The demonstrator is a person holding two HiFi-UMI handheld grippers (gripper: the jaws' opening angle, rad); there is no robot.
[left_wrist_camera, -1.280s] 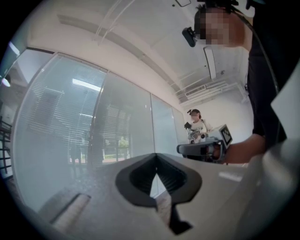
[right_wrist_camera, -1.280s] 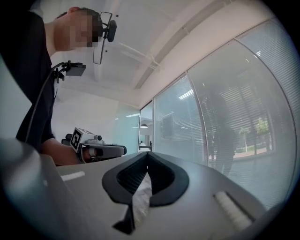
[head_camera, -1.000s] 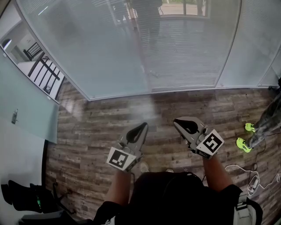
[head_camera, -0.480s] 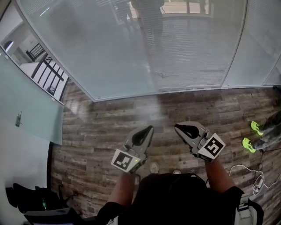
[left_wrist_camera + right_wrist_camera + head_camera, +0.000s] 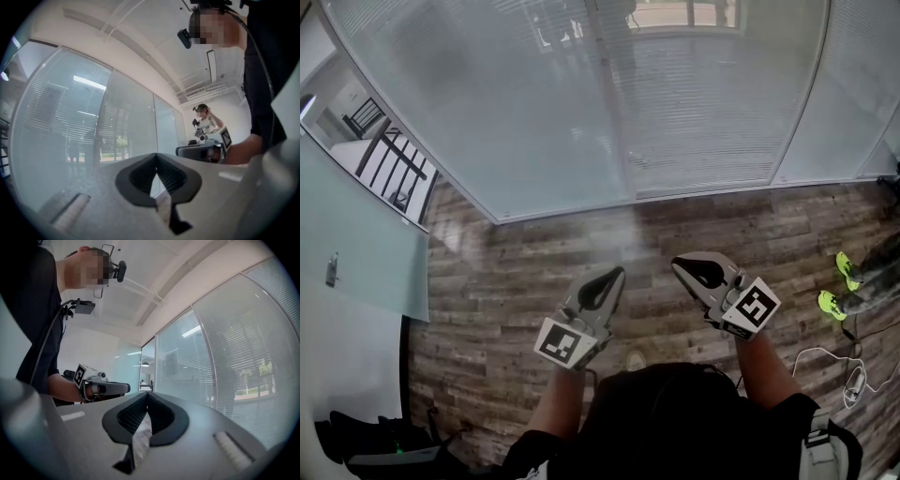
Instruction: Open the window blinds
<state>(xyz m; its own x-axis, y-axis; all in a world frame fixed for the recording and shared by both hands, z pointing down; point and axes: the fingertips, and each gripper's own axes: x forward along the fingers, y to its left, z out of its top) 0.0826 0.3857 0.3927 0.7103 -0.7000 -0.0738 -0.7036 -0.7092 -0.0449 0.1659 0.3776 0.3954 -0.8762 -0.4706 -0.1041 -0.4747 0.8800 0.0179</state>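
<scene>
Wood-plank floor (image 5: 525, 272): white cable (image 5: 814, 352) at right, yellow shoes (image 5: 832, 304) beside it, black bag (image 5: 356, 436) lower left.

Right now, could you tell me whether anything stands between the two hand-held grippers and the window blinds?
Nothing stands on the brown wood-plank floor between the left hand-held gripper, the right hand-held gripper and the white slatted blinds. The slats seem to sit behind reflective glass, though.

Matt wood-plank floor (image 5: 487, 281); glossy glass wall (image 5: 534, 122); matt plastic left hand-held gripper (image 5: 616, 273).
</scene>
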